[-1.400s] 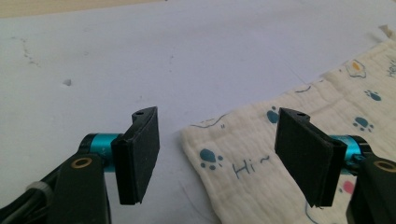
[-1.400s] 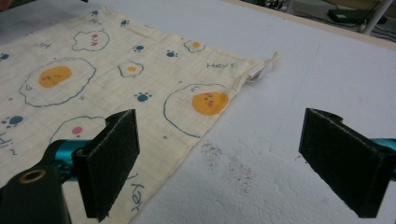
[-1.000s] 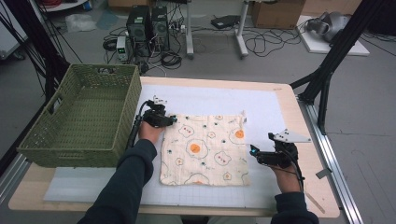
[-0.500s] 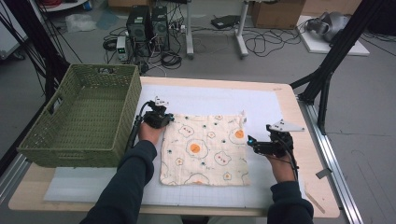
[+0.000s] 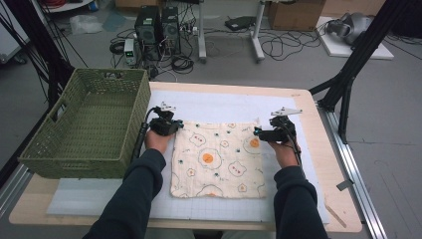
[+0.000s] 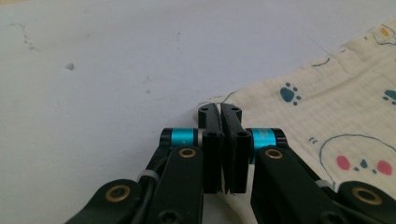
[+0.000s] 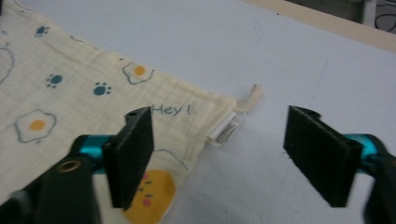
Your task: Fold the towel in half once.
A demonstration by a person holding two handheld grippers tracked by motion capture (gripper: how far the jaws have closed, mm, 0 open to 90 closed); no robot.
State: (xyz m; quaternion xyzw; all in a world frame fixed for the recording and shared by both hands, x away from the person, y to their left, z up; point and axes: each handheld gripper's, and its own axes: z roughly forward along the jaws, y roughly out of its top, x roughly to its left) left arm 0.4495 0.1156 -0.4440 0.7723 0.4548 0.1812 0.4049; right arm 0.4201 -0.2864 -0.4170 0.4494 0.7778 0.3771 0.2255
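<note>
The left claw (image 6: 219, 140) is now pinching the far left corner of the cream square muslin cloth printed with fried eggs and paw marks (image 5: 219, 159), its jaws having closed within the last second with the hem caught between the pads; that corner counts as secured. The right claw (image 7: 224, 158) has been sliding in from the near right toward the cloth's far right corner and is narrowing its jaws, though they are still standing apart, the left pad over the fabric, the right over bare mat, and the small white care label (image 7: 225, 130) lying just ahead between them. Nothing is gripped there yet, so a lift or fold is probably waiting on that second pinch.

The cloth is lying flat on the pale gridded mat (image 5: 219, 107) covering the wooden worktop (image 5: 328, 149). Beyond both claws the mat is running free to its far edge. Left of the left claw, the olive woven plastic basket (image 5: 89, 124) is standing close, limiting outward swing; right of the right claw the worktop edge is near.
</note>
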